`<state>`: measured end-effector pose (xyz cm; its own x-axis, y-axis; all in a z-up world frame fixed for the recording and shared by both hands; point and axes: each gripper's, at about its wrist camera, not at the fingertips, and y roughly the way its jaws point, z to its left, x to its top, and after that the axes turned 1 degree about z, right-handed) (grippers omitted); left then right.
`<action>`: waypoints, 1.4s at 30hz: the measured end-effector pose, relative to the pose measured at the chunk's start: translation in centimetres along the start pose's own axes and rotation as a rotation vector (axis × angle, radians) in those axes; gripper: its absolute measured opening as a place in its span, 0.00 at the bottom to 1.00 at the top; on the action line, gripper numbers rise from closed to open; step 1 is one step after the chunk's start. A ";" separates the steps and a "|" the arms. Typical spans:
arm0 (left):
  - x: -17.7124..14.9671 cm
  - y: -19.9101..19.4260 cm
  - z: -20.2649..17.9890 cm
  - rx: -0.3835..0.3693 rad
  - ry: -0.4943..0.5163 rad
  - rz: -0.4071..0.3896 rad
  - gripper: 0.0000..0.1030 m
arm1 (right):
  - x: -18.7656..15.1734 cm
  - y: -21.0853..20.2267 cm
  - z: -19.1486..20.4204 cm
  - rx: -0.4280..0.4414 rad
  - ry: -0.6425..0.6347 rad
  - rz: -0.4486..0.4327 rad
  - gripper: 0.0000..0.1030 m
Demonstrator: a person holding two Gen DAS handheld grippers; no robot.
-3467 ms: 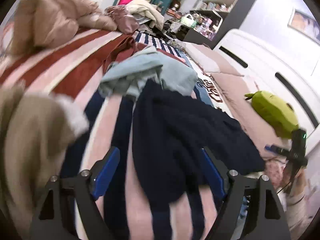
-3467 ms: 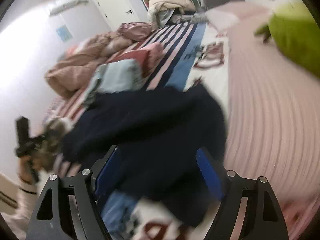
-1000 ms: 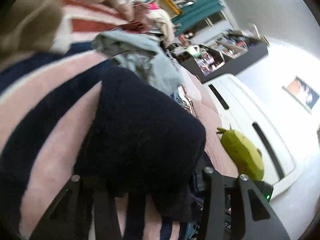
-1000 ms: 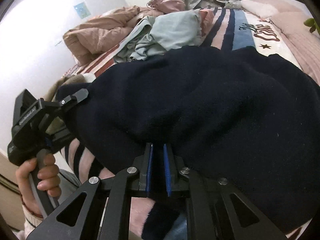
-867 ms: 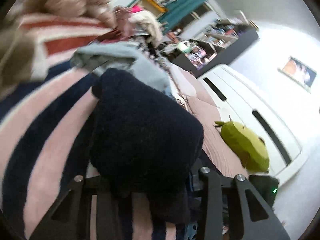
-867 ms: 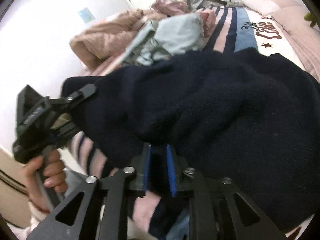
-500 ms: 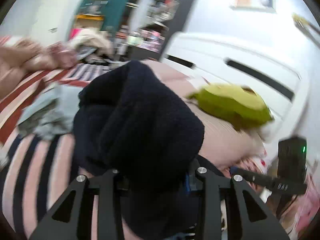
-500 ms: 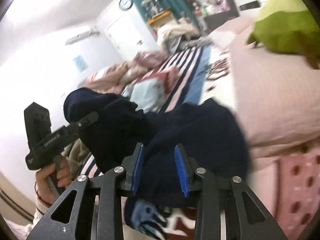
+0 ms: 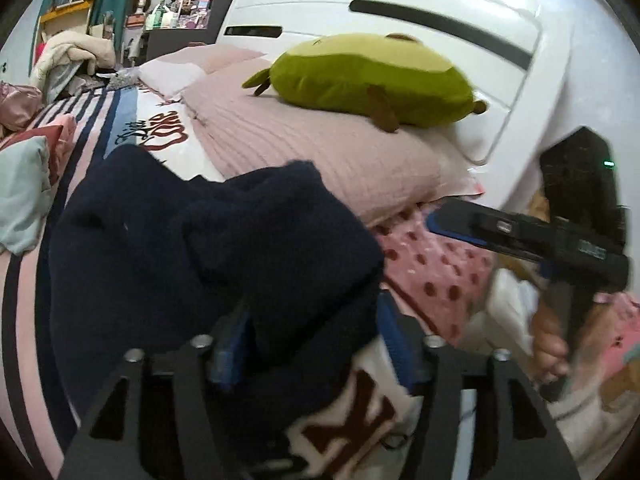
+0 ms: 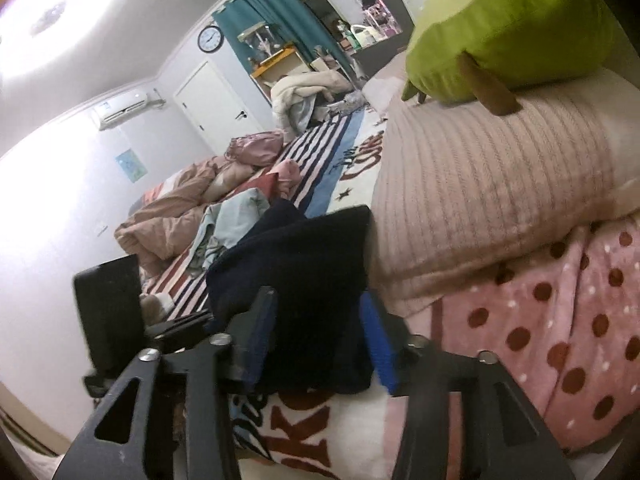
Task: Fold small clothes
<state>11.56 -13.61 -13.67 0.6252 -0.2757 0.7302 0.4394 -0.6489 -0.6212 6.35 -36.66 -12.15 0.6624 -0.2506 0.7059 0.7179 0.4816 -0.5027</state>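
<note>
A dark navy knitted garment lies bunched on the bed beside the pink pillow; it also shows in the right wrist view. My left gripper is open with the garment's near edge between its blue pads. My right gripper is open, its jaws standing either side of the garment's near part. The right gripper shows from the side in the left wrist view, held in a hand. The left gripper's body shows in the right wrist view.
A ribbed pink pillow carries a green avocado plush. A pink polka-dot blanket lies at the right. A light blue garment, pink clothes and a tan duvet lie further along the striped bedspread. White headboard behind.
Both grippers swung the navy garment over toward the pillow. The right gripper's jaws, shut on the cloth a second ago, have opened. The left gripper's jaws have widened too.
</note>
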 end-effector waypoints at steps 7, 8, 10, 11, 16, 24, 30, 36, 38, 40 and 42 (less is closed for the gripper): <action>-1.2 -6.1 -0.3 -0.018 -0.059 -0.092 0.74 | 1.4 2.8 5.4 0.039 -0.160 0.029 0.86; -1.4 -6.9 0.1 0.007 -0.065 -0.106 0.75 | 1.4 3.4 5.9 0.031 -0.179 0.040 0.87; -1.9 -8.1 1.4 0.054 -0.084 -0.119 0.75 | 1.1 5.5 7.1 -0.040 -0.212 0.064 0.87; -2.0 -8.5 2.1 0.069 -0.100 -0.123 0.75 | 1.0 6.3 7.4 -0.086 -0.221 0.068 0.87; -3.2 -8.9 6.2 0.058 -0.212 -0.138 0.83 | -0.6 6.9 4.7 -0.289 -0.187 0.052 0.82; -5.4 -3.6 12.4 -0.111 -0.479 -0.078 0.83 | -4.5 5.0 -3.5 -0.171 0.121 0.141 0.56; -6.0 -1.8 12.6 -0.180 -0.568 -0.088 0.72 | -4.3 5.3 -3.2 -0.172 0.083 0.175 0.56; -6.8 -3.0 12.8 -0.155 -0.597 -0.105 0.42 | -4.4 5.3 -3.1 -0.134 0.106 0.188 0.56; -6.9 -3.5 12.6 -0.149 -0.583 -0.111 0.40 | -4.4 5.5 -2.7 -0.113 0.107 0.198 0.56; -6.9 -3.7 12.7 -0.149 -0.559 -0.106 0.42 | -4.3 5.5 -2.6 -0.079 0.117 0.209 0.52; -7.0 -3.3 13.3 -0.171 -0.579 -0.082 0.53 | -3.9 5.2 -2.6 -0.068 0.115 0.219 0.51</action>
<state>14.27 -0.11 -20.48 0.8640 0.1795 0.4705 0.4214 -0.7693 -0.4803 8.09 -35.34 -18.84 0.8208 -0.2428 0.5170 0.5650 0.4782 -0.6724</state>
